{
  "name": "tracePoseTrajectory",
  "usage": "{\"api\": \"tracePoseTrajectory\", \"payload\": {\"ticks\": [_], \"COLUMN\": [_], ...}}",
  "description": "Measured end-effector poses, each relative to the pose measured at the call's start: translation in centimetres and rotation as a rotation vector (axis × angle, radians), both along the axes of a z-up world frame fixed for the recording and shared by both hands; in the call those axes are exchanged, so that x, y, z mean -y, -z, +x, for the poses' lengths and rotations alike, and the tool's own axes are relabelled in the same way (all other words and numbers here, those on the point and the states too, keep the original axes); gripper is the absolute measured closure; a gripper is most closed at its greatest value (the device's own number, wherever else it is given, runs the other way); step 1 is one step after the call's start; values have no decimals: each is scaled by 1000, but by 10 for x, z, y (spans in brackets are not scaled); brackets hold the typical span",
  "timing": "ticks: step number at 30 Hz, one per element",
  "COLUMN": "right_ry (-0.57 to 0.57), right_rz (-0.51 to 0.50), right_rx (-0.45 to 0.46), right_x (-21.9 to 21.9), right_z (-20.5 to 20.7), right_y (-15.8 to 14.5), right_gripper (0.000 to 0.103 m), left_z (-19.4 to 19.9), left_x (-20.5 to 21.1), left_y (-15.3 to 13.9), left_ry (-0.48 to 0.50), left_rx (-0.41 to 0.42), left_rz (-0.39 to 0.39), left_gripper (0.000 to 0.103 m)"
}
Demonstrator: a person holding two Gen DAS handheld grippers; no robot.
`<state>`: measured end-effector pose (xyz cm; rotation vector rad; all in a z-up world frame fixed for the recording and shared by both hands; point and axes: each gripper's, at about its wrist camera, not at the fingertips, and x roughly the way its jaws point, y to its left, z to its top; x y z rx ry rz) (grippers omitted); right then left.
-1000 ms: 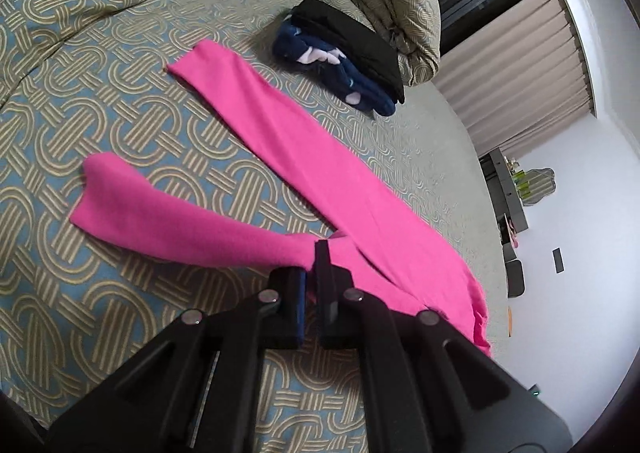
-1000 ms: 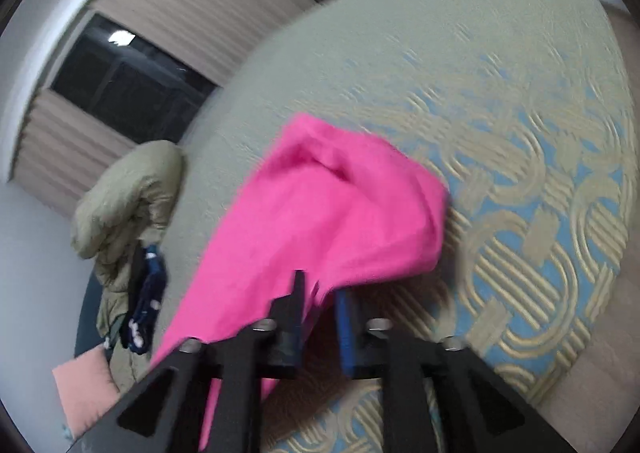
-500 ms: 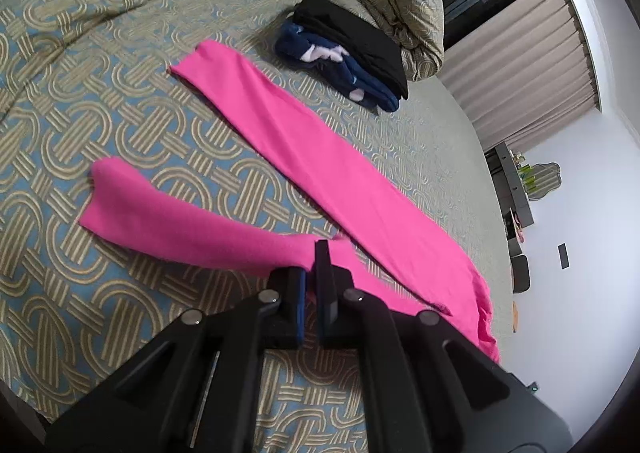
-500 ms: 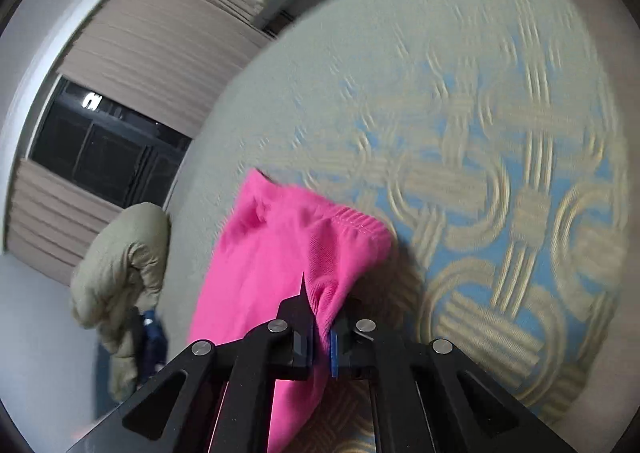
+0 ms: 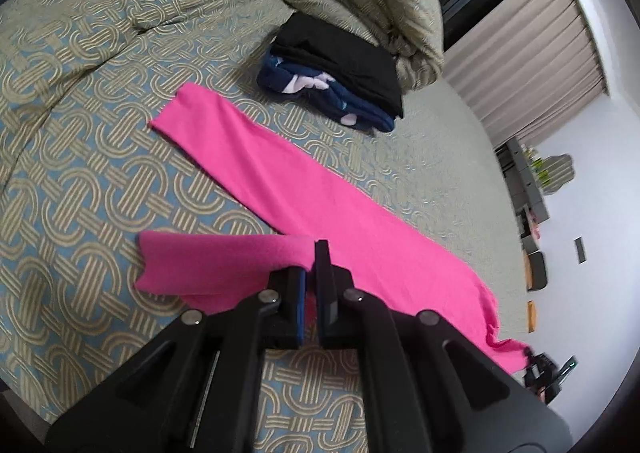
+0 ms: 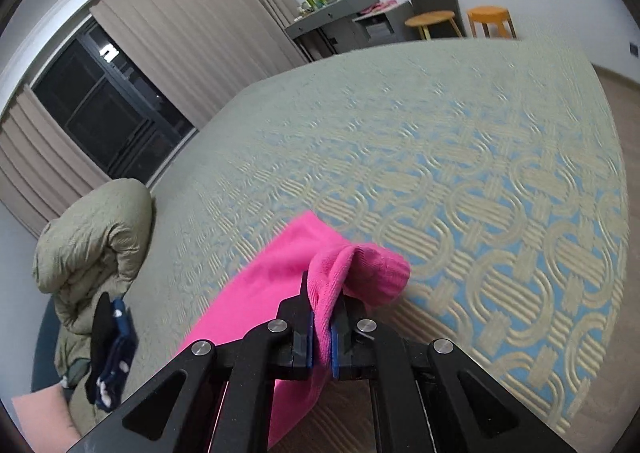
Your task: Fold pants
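The pink pants (image 5: 320, 205) lie on the bed (image 5: 80, 157), one leg flat and stretched toward the folded clothes (image 5: 344, 81), the other leg lifted. The left gripper (image 5: 312, 273) is closed on this lifted leg, and the right gripper (image 6: 322, 317) pinches the waistband, which bunches over its jaws. The risk, I think, is that the thin cloth slips out of the left jaws, because only the edge is held; then the leg falls crooked and does not cover the flat one. The bunched waist can also make a wrinkle in the fold
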<state>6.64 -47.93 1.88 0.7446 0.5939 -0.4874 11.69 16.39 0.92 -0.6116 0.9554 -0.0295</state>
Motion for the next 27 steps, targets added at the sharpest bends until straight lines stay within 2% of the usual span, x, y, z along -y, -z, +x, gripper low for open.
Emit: {"api": "tracePoseTrajectory", "payload": {"ticks": [2,4,7,11,13,15,18,21,27], "right_ry": [-11,-20,-39,-67,-99,-134,-146,-169,-259], "right_rz": [-25,-37,-45,-67,-78,-110,-102,-46,-38], "right_rx": [-32,-71,-130,-255,-320,-434,-566,-548,-542], "right_x": [3,4,8,9,9,11,19,32,39], "right_z": [25,53,105,183,214,244,261,263,268], "right_y": [-9,-11,-9,16,33,57,84,92,67], "right_gripper": [98,97,97,96,94,90,88,88,79], "left_z": [18,43,81,139,162,180,197,201,195], "left_x": [-1,-2,-2,8,10,9,11,10,-2], "left_y": [2,8,19,40,52,67,82,86,82], "left_ry": [1,-4,5,22,29,33,52,105,178], "left_rx": [-54,-143,-216,-319,-360,-405,-454,-472,-504], "left_rz": [19,30,26,102,110,101,117,130,159], "left_gripper": [98,98,98,96,94,92,92,90,73]}}
